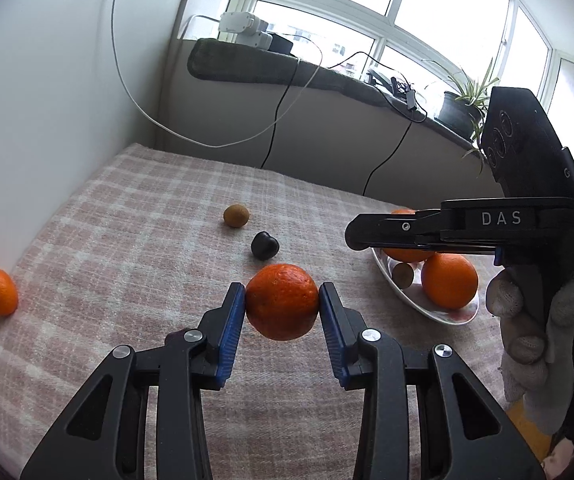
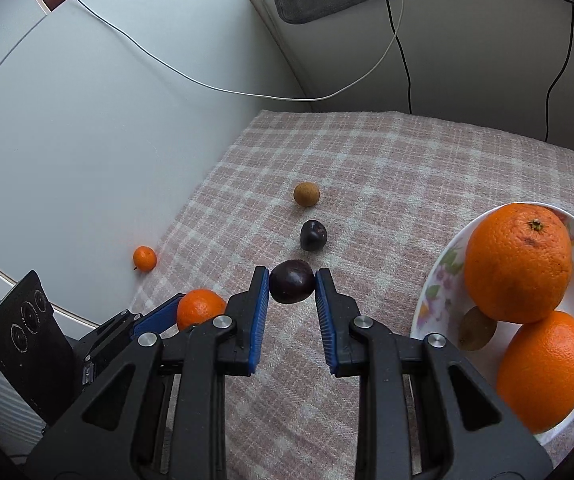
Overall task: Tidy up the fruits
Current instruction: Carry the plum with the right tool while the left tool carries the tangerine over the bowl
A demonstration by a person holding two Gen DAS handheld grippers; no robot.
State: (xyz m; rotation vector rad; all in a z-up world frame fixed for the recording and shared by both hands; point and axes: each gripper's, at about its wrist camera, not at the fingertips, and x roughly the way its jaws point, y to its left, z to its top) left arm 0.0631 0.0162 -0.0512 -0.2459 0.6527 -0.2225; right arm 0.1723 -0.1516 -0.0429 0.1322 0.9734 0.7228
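In the left wrist view, the left tongs [image 1: 282,308] were closed on an orange [image 1: 282,306], held above the checked cloth [image 1: 127,240] near the plate [image 1: 419,307].

In the right wrist view, the right tongs [image 2: 291,286] gripped a dark plum [image 2: 291,281] between both pads, beside the plate [image 2: 439,276] with two oranges.

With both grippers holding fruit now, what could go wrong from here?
1. The dark round plum is held only at the pad tips of the right hand-held gripper, so it may slip out.
2. The flowered white bowl already holds two large oranges and a brown kiwi, so added fruit may roll off.
3. The left hand-held gripper with its orange mandarin is close by; they may collide.
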